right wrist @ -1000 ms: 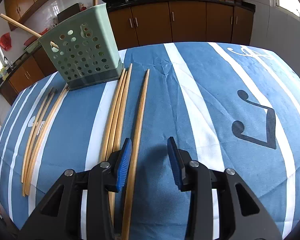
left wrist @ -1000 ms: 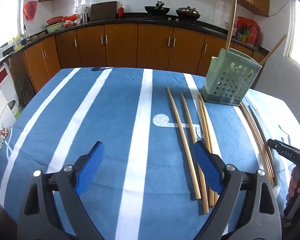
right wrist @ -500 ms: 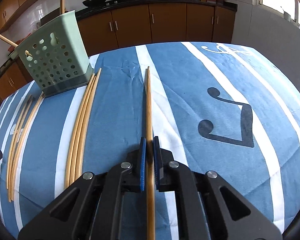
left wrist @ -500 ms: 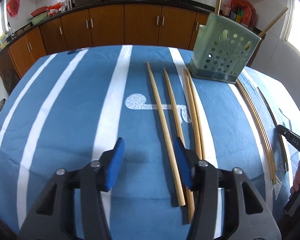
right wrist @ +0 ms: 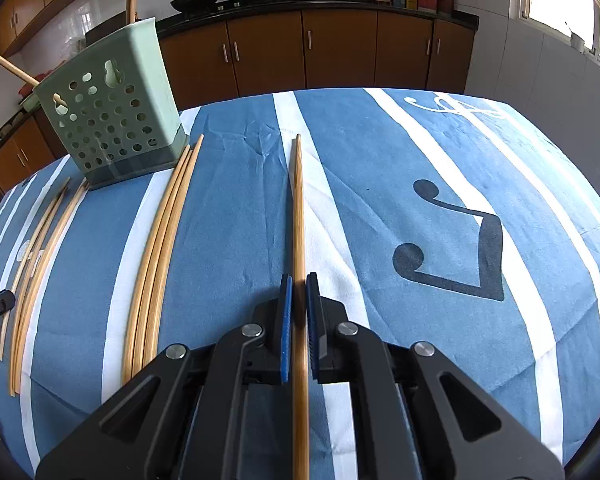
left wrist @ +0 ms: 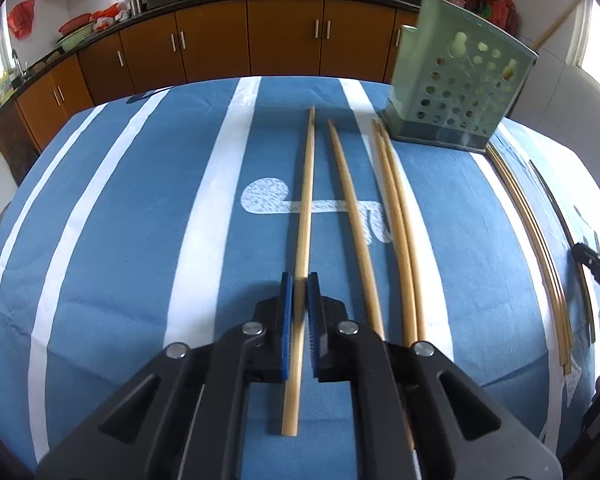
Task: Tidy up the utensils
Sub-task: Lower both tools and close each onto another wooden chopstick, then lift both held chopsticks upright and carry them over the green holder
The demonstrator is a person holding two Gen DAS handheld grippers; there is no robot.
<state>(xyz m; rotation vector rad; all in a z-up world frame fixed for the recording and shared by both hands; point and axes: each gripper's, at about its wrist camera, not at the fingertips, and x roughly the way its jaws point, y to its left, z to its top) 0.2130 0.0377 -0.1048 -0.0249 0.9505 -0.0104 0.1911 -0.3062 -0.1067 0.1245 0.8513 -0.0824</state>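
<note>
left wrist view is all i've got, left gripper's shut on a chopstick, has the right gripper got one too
Observer: Yes, the right gripper is shut on a single darker chopstick.
Operator: where does that one sit
Observer: It runs along a white stripe of the cloth, apart from the bundle of three chopsticks, which is on its left in the right wrist view.
Operator: anything on its other side
Observer: Only a dark music-note print on the cloth; no more chopsticks there.
</note>
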